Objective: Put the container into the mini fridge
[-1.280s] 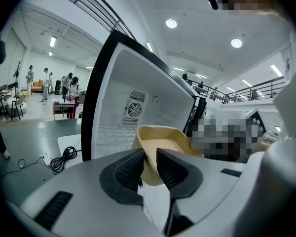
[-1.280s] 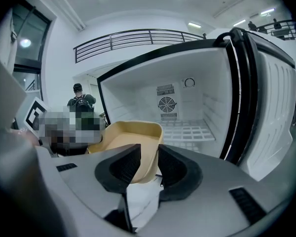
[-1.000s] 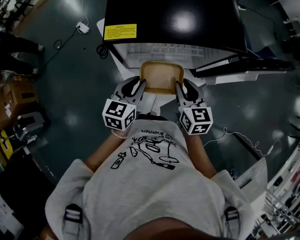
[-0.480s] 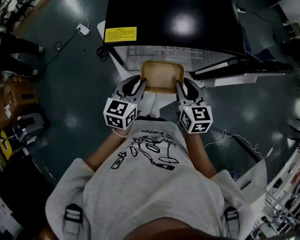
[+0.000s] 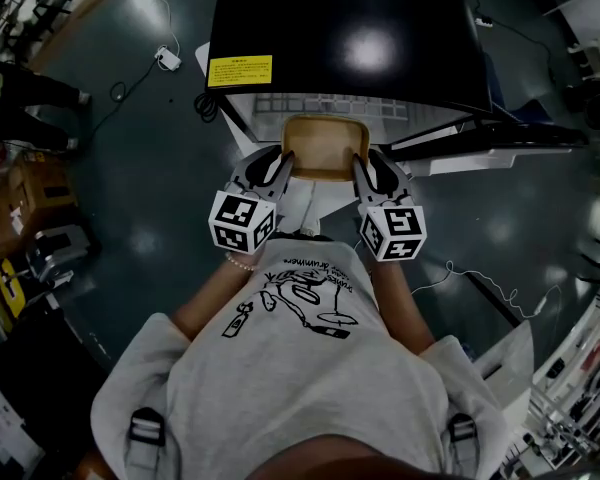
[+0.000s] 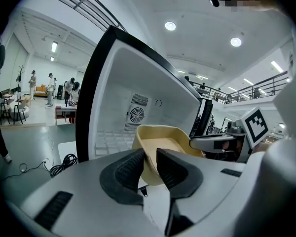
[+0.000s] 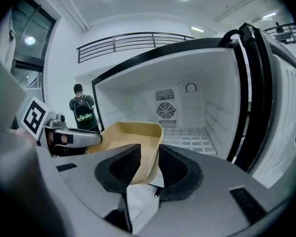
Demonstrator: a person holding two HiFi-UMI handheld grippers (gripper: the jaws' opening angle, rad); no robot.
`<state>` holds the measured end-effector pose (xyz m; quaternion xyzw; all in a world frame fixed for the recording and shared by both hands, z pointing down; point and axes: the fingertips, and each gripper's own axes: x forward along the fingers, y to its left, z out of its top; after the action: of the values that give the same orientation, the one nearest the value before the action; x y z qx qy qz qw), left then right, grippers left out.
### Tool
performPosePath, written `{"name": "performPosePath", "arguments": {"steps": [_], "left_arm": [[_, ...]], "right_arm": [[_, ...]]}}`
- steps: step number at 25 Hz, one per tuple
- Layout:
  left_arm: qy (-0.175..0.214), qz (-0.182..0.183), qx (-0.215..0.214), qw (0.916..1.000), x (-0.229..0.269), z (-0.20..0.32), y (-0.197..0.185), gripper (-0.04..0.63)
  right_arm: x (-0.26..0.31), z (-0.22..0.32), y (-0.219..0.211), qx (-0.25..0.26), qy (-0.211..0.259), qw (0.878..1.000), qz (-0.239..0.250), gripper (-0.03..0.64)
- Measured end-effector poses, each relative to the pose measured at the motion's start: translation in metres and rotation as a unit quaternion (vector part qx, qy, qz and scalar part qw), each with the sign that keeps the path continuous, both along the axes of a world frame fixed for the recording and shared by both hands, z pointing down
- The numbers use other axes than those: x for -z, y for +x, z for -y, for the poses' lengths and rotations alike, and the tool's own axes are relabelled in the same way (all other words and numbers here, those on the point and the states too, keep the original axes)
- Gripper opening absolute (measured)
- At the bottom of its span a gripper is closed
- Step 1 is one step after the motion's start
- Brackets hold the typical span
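Container [image 5: 325, 150] is held clamped by left gripper [image 5: 281, 165] and right gripper [image 5: 363, 171] — seemingly edged slightly nearer the open mini fridge [image 5: 345, 38] — not yet inside

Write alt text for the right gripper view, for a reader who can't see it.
The right gripper clamps one wall of a tan container between its dark jaws, held before an open mini fridge with a white interior and a fan on its back wall. At left, the left gripper holds the container's opposite side.
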<state>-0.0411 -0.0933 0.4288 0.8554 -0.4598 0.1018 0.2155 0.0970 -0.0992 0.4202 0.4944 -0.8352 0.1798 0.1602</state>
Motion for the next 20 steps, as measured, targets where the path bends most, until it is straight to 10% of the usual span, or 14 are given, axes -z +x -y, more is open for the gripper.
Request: {"name": "performPosePath", "arguments": {"steps": [20], "left_arm": [[0.023,0.014,-0.001,0.9996,0.005,0.035,0.003,0.091]], "right_arm": [[0.006,0.035,0.002,0.003,0.019,1.0,-0.009,0.114]]}}
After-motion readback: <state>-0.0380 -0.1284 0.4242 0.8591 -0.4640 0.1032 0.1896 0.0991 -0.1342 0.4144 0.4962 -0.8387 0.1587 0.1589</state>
